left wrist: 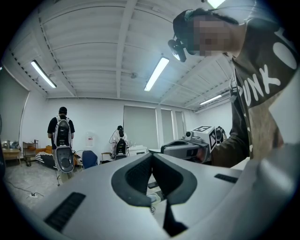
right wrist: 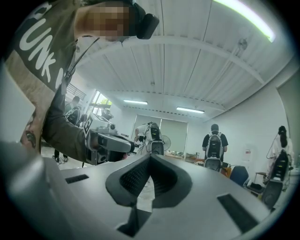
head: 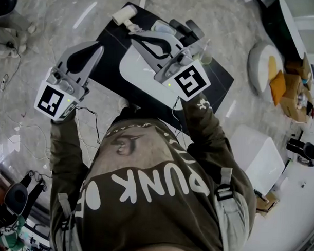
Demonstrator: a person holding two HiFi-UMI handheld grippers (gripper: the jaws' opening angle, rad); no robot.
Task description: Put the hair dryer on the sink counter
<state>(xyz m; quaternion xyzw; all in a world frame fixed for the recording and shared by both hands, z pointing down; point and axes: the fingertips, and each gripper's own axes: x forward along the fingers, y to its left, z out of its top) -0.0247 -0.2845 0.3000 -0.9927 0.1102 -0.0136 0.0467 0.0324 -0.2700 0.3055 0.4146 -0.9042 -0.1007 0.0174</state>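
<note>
My right gripper [head: 134, 39] is squeezed shut with nothing in it, over the white sink [head: 132, 70]. My left gripper [head: 97, 47] is shut and empty too, by the sink counter's [head: 220, 78] left edge. The hair dryer [head: 124, 14] lies at its far left corner.

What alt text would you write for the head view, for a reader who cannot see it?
Seen from above, a person holds a left tool and a right tool, both shut and empty, over a black counter with a white sink. A pale glossy floor lies around it.
</note>
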